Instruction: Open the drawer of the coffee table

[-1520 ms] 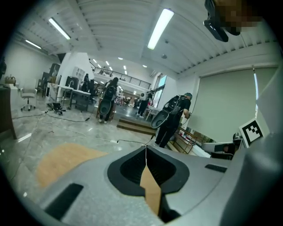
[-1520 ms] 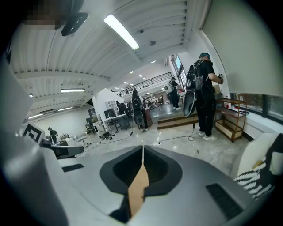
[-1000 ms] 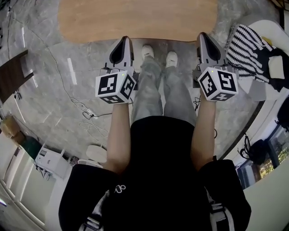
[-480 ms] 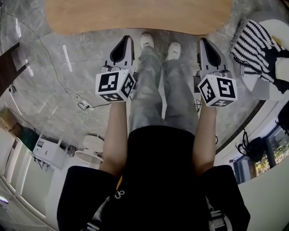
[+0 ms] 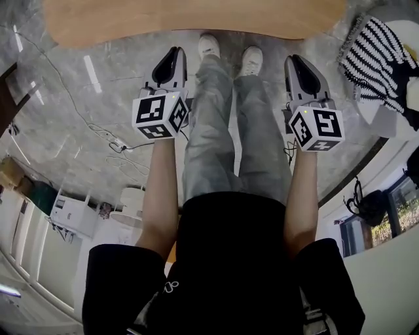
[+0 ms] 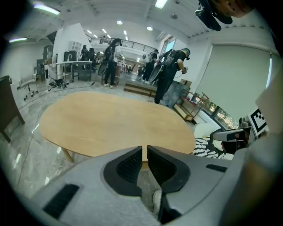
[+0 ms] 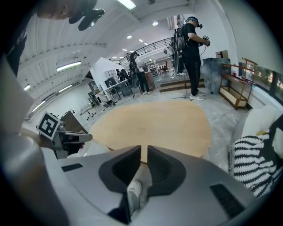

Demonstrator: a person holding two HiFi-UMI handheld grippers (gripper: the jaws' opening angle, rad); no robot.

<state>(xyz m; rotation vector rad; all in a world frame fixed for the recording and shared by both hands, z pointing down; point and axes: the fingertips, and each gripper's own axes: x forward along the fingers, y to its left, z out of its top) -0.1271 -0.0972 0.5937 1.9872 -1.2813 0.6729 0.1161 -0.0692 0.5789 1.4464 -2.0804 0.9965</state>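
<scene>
Head view, left hand-held gripper, right hand-held gripper, both lowered, closed

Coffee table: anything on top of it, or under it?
Coffee table top shows bare wood, nothing on it. Underneath, one leg shows; the near edge's middle is covered by the shut left gripper, so no drawer can be seen.

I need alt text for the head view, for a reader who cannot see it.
Seen from above, a person holds the left gripper and the right gripper, both shut and empty, short of a wooden coffee table. White shoes stand on grey floor; a striped cloth lies at right.
</scene>
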